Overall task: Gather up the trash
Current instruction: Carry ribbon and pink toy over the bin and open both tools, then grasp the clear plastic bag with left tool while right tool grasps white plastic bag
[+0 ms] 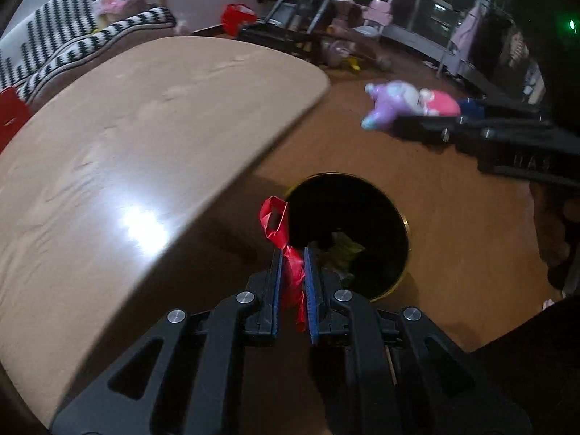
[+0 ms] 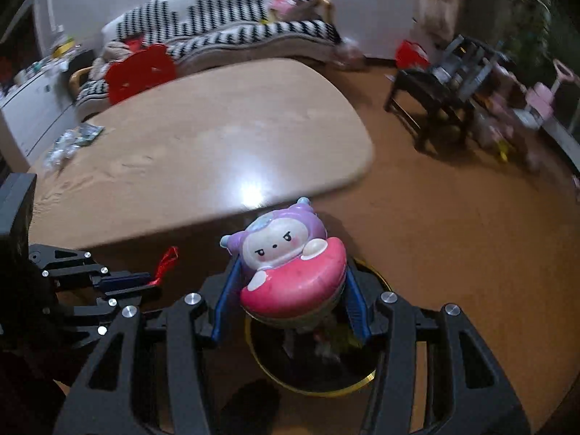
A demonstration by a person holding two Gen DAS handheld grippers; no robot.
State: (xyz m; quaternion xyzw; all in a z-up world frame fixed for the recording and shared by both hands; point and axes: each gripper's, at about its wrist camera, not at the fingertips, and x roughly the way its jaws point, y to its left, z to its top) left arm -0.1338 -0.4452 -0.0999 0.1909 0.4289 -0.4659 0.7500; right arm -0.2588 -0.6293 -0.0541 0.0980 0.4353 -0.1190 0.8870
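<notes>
Left gripper [image 1: 293,253]: clenched on a red ribbon scrap [image 1: 286,250]; blue pads pressed against it from both sides; loop of the scrap poked out past the fingertips; seen from the right wrist as a dark arm low at the left edge [image 2: 145,282], red scrap [image 2: 165,266] at its tip.

Right gripper [image 2: 288,272]: grasping a pink and purple cartoon toy [image 2: 290,264]; blue pads against its two flanks, jaws held about half apart by its width; face of the toy turned toward the camera; from the left wrist, toy [image 1: 409,103] blurred at the end of the right gripper [image 1: 398,123], out over the floor.

Trash bin [image 1: 348,232]: round, black inside, gold rim; stood on the brown floor [image 1: 453,217] just beside the table edge; crumpled yellowish and pale scraps lying in its bottom; red scrap held at its near rim, toy held right above its mouth [image 2: 308,380].

Table [image 1: 145,145]: pale wood, rounded corner, glare spot on the top; small heap of clear wrappers [image 2: 72,141] at its far left edge.

Background: sofa with black and white zigzag cover [image 2: 224,25]; red chair back [image 2: 139,70]; dark low table [image 2: 435,98]; pink ride-on toy [image 1: 384,11]; all blurred.
</notes>
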